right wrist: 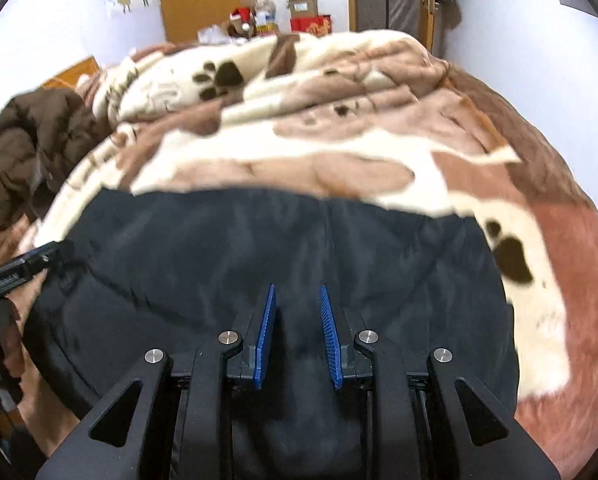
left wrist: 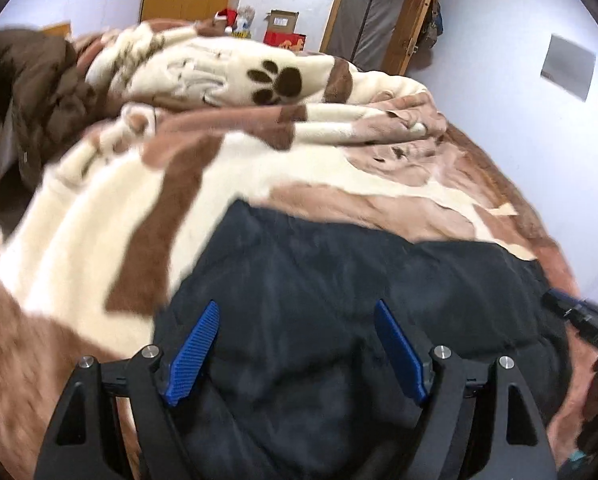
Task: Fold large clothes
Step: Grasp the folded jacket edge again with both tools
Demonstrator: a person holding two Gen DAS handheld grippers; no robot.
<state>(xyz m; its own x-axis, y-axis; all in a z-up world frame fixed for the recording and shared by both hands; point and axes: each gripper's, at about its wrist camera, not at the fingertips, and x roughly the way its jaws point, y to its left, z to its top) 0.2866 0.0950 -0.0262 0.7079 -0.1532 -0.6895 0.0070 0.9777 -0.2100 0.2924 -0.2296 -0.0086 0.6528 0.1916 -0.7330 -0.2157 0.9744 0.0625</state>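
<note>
The left hand-held gripper, jaws spread wide and empty, and the right hand-held gripper, jaws narrowed but with a clear gap and grasping nothing, hover over the dark garment lying on the paw-print blanket on the bed. The step appears to be positioning between folds; the next move calls for each gripper to pinch a garment edge.

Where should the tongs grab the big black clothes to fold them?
Probably the far edge of the black garment, which lies flat and clear against the blanket. Reach forward over it with the open left tongs and right tongs near its corners.
</note>
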